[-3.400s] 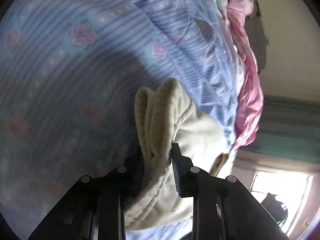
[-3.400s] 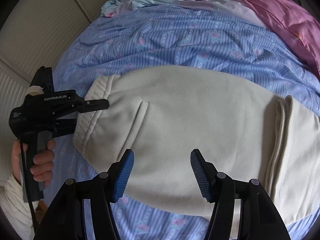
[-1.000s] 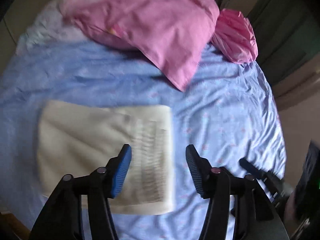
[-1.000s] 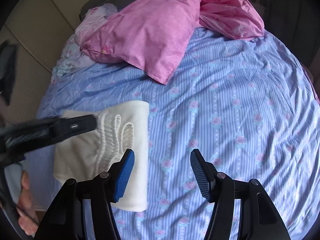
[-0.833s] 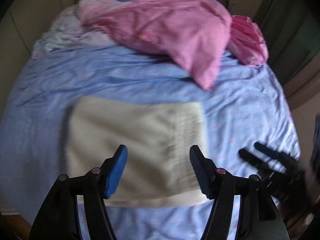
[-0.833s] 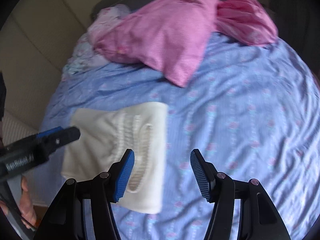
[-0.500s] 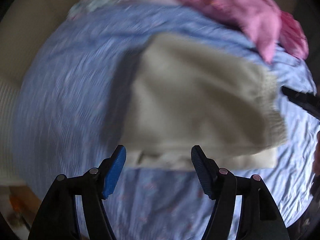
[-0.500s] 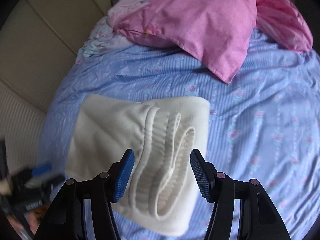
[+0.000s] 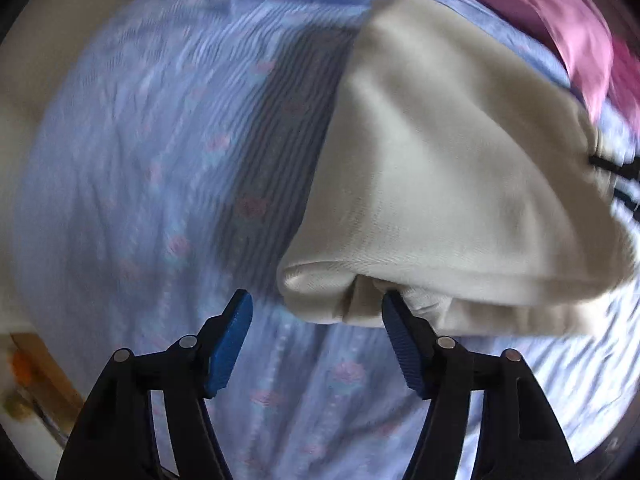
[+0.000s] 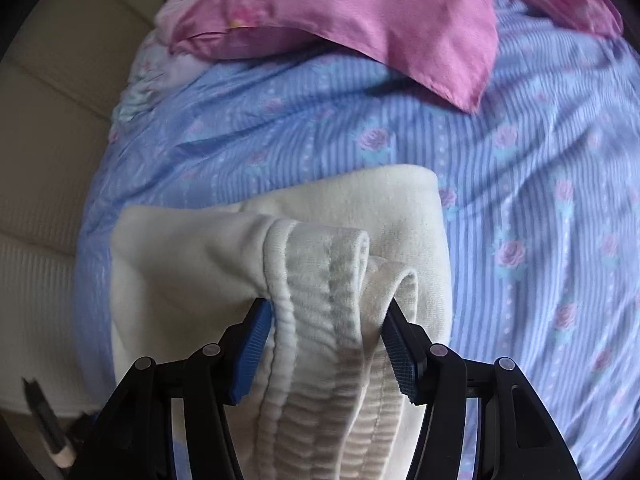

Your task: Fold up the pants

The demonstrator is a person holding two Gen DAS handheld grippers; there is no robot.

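On the bed (image 10: 540,200), over a blue striped sheet with a rose print, the cream pants (image 10: 192,256) lie folded into a thick bundle. In the right wrist view the right tongs (image 10: 328,320) stand wide with the ribbed waistband (image 10: 320,280) bunched up between their blue pads (image 10: 252,340); the waistband fills the gap and touches both pads, but whether they press on it cannot be told. A pink pillow (image 10: 360,4) lies at the far side of the bed, well apart from the pants. In the left wrist view the left tongs (image 9: 316,306) are wide too, at the near edge of the pants (image 9: 440,152), where the stacked layers show as a fold; the right pad (image 9: 400,340) sits against that edge and the left pad (image 9: 230,344) is over bare sheet (image 9: 140,160). At the right edge of this view the dark tips of the other tongs (image 9: 616,184) meet the pants. Much of the left view is blurred.
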